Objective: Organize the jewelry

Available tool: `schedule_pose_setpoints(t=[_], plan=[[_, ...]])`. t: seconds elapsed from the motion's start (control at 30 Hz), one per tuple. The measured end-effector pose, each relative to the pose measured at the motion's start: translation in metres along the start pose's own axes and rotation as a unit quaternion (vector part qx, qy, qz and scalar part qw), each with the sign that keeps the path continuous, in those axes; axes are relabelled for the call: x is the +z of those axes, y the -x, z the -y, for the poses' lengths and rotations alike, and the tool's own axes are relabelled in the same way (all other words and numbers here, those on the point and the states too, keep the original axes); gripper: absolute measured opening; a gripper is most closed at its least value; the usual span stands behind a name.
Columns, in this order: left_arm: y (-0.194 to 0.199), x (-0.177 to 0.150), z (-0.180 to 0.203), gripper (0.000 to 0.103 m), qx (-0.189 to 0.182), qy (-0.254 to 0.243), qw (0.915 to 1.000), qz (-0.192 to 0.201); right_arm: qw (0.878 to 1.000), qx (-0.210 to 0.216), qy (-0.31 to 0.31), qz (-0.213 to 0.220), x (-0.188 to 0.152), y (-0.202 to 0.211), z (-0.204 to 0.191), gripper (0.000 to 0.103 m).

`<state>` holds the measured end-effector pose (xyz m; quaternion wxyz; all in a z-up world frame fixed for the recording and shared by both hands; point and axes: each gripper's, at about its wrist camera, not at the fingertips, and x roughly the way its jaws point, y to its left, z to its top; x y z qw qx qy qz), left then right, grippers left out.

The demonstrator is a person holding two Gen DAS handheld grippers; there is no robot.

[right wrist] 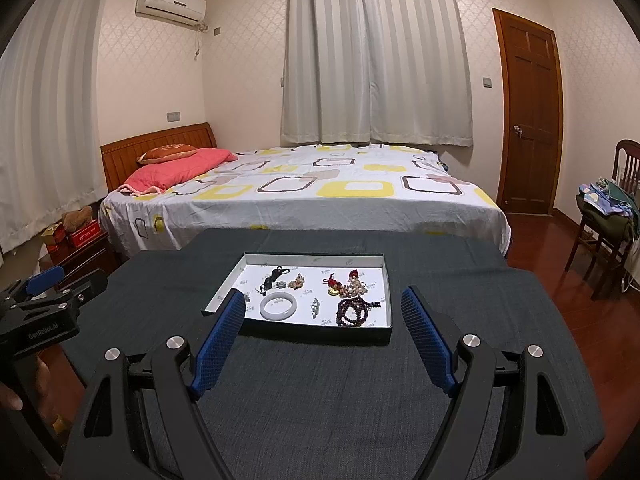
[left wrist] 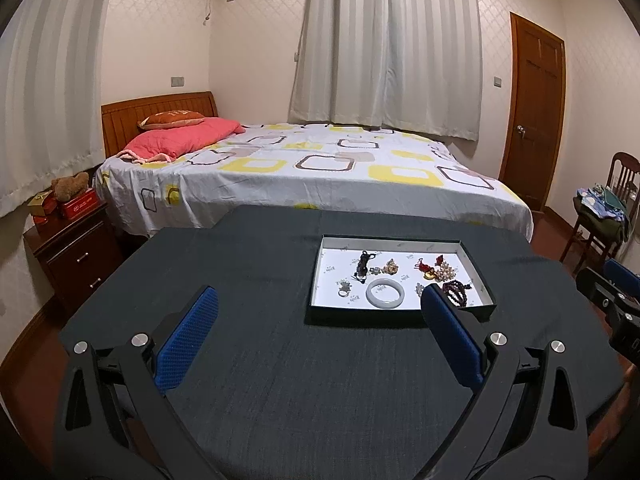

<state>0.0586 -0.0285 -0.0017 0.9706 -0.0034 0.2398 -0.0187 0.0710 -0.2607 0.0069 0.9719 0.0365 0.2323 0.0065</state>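
A shallow black tray (left wrist: 400, 239) with a white floor lies on the dark-clothed table (left wrist: 280, 380). In it are a white bangle (left wrist: 385, 293), a dark red bead string (left wrist: 460, 293), a pearl cluster (left wrist: 445, 272), a red knot charm (left wrist: 425, 267), a dark pendant (left wrist: 363, 264) and a small silver ring (left wrist: 344, 291). My left gripper (left wrist: 320, 296) hovers open before the tray's near left corner, nothing between its blue pads. In the right wrist view my right gripper (right wrist: 323, 294) stands open in front of the tray (right wrist: 316, 255), framing the bangle (right wrist: 278, 306) and bead string (right wrist: 354, 312), holding nothing.
A bed (left wrist: 320, 168) lies just beyond the table's far edge. A wooden nightstand (left wrist: 76, 252) stands far left, and a chair piled with clothes (right wrist: 608, 216) far right near a door (right wrist: 528, 120). A hand (right wrist: 12, 400) holds the left gripper (right wrist: 44, 292) at the table's left.
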Motion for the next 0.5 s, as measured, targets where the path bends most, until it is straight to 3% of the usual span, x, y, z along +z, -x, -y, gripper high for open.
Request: schedule_pose_setpoints(t=[0.5], plan=[[-0.013, -0.006, -0.011, 0.099, -0.002, 0.012, 0.9998, -0.014, 1.000, -0.001, -0.004, -0.010, -0.010, -0.004, -0.005, 0.078]])
